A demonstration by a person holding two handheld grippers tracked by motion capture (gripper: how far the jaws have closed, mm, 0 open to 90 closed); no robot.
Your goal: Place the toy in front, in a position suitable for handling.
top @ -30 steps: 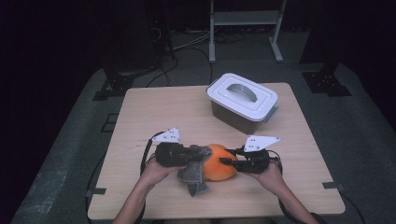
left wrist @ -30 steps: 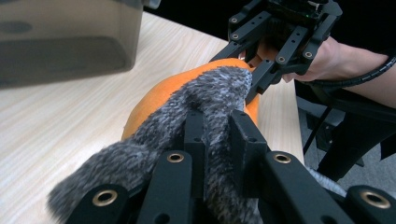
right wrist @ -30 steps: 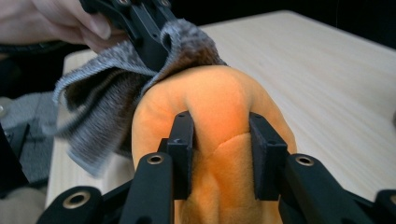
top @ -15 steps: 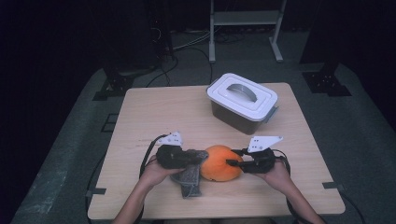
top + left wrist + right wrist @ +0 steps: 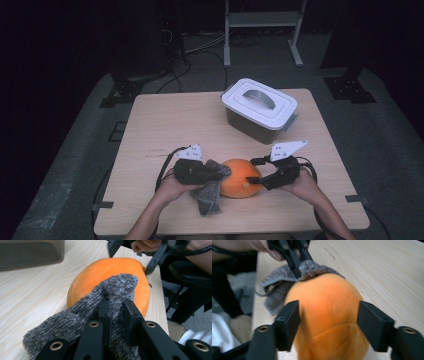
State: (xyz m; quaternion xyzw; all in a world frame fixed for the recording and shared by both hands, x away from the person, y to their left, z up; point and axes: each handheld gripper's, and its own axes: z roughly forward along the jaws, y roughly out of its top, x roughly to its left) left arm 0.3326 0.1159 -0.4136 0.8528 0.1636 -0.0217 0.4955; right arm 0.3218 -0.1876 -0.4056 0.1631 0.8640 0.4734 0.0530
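Note:
A round orange plush thing (image 5: 239, 184) lies near the table's front edge. My left gripper (image 5: 222, 171) is shut on a grey fuzzy cloth (image 5: 210, 195) and holds it against the plush thing's left side. In the left gripper view the cloth (image 5: 82, 312) drapes over the orange plush thing (image 5: 110, 272), pinched in the left gripper (image 5: 117, 305). My right gripper (image 5: 252, 179) has just been opening. In the right gripper view, the right gripper (image 5: 328, 312) now has its jaws spread on either side of the plush thing (image 5: 327, 335), with the cloth (image 5: 312, 268) beyond.
A dark box with a white handled lid (image 5: 260, 107) stands at the back right of the wooden table (image 5: 170, 120). The person's hands come in over the front edge. Cables trail from both grippers. A metal stand sits on the floor beyond the table.
The right gripper's jaws have spread apart off the orange plush thing. The left gripper still pinches the grey cloth, and both hands have stayed about where they were.

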